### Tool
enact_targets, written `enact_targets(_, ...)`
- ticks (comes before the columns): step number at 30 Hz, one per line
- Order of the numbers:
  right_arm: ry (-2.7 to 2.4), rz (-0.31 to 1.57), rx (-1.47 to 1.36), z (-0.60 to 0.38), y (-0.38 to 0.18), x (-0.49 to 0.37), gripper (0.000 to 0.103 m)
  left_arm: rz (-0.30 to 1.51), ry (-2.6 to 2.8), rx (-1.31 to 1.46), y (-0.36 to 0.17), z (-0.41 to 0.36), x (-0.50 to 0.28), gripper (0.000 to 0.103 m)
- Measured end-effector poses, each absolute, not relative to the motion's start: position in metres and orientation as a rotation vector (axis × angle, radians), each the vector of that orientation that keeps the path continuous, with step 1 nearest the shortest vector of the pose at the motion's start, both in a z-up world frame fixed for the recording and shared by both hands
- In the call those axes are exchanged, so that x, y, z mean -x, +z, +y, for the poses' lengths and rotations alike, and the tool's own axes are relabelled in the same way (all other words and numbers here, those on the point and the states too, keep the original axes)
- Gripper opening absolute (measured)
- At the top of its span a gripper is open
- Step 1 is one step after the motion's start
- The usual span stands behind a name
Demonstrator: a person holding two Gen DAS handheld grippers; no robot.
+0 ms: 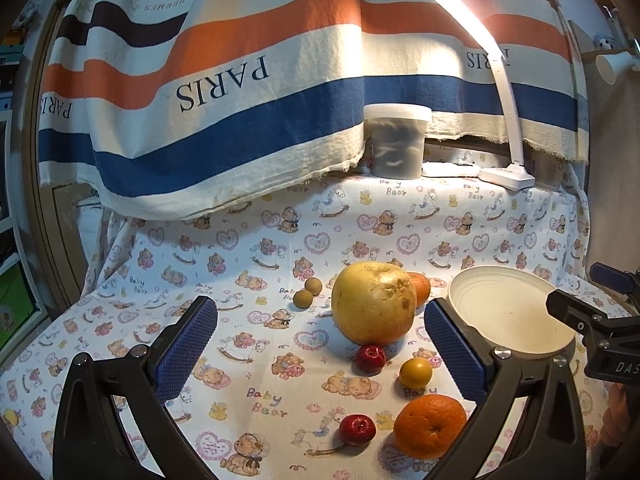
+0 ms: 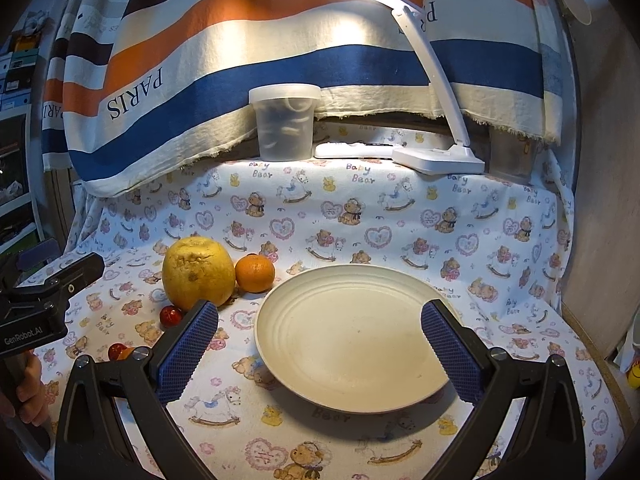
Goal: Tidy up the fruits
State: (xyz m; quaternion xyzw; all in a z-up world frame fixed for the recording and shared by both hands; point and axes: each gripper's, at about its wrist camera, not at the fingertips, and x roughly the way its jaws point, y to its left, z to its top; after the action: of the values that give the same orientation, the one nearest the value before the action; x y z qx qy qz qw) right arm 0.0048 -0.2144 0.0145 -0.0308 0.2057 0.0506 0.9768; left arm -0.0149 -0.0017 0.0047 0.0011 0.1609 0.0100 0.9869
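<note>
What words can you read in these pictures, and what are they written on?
"PARIS": upside down on the striped hanging cloth.
"HERMES": small, upside down, near that cloth's top.
"Baby Bear": repeated on the teddy-bear print tablecloth.
"GenRobot.AI": on the black body of the left gripper.
"DAS": cut off at the frame edge, on the black body of the right gripper.
Other small print near the cloth's top: too blurred to read.

Warm light from lamp (image 1: 452, 8) at top; its bar is blown out, with glare on striped cloth (image 1: 240, 80). Tablecloth (image 1: 248, 256) evenly bright. Soft shadows fall forward under pomelo (image 1: 374, 304) and plate (image 2: 352, 336). Centre sharp. Strong fisheye bending; edges and corners dark, vignetted.
</note>
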Motion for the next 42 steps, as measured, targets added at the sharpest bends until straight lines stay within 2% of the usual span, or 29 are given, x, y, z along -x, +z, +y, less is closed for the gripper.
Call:
enact_targets(8,0.114,0.431,0.08,-0.211,0.014,-0.004,0.102,0.318,0.014,-0.003,0.006,-0.002,0.017,0.103)
enact_targets(15,0.175,0.464,0.09,-0.209,0.012,-0.006,0.102,0.382,-0.001,-0.002,0.004,0.001,0.005,0.103)
enact_targets(18,0.256,0.501,0.089,-0.207,0.011,-0.008,0.092,0.364,0.035,0.001,0.011,0.009,0.006,0.103)
enact_targets(21,0.338,0.529,0.097,-0.201,0.009,-0.011,0.087,0.332,0.044,0.037,0.021,0.02,0.013,0.103)
enact_targets(25,0.459,0.623,0.081,-0.187,0.001,-0.021,0.072,0.336,0.04,0.058,0.026,0.026,0.015,0.103)
enact_targets(30,0.559,0.671,0.121,-0.156,-0.01,-0.02,0.069,0.318,0.12,0.019,0.021,0.024,0.012,0.103)
enact_targets(32,0.587,0.702,0.144,-0.143,-0.013,-0.02,0.058,0.31,0.147,-0.019,0.019,0.022,0.011,0.103)
enact_targets(33,0.599,0.726,0.155,-0.136,-0.015,-0.022,0.048,0.306,0.15,-0.022,0.02,0.022,0.012,0.103)
enact_targets(34,0.615,0.743,0.155,-0.132,-0.017,-0.023,0.045,0.298,0.145,-0.013,0.021,0.024,0.014,0.103)
enact_targets(42,0.689,0.816,0.109,-0.119,-0.027,-0.029,0.045,0.247,0.126,-0.092,0.022,0.007,0.022,0.103)
